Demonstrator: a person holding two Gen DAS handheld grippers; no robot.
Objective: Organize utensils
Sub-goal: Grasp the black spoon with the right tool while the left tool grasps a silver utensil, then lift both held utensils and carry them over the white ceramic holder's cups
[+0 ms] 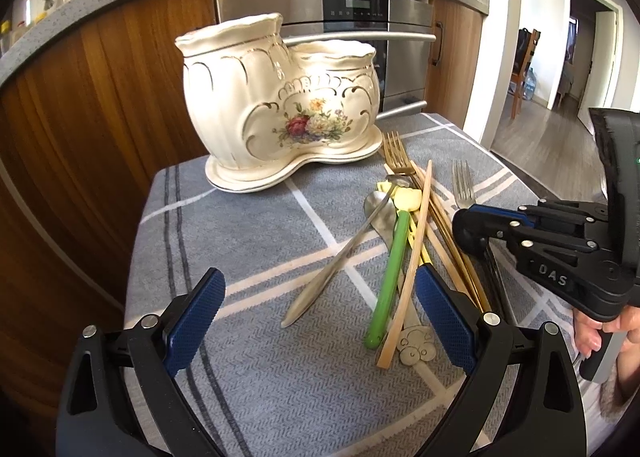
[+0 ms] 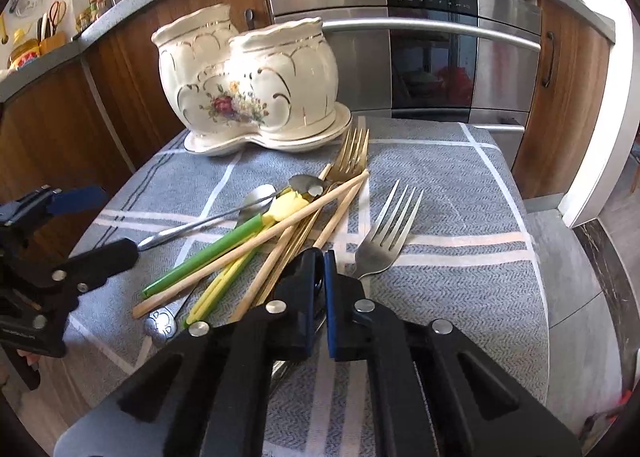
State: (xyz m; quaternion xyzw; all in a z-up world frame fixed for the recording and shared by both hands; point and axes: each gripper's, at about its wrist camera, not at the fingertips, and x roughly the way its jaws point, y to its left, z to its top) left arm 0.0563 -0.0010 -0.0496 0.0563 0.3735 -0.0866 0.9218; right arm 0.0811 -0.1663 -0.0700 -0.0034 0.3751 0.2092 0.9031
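In a kitchen fronted by a steel oven, a grey checked cloth carries a heap of utensils awaiting sorting. The silver fork lies apart at the heap's three o'clock; its handle runs back between the right gripper's clenched jaws, apparently grasped for lifting. The twin-pot ceramic holder stands at eleven o'clock. The left gripper hovers released, the heap just beyond its right finger.
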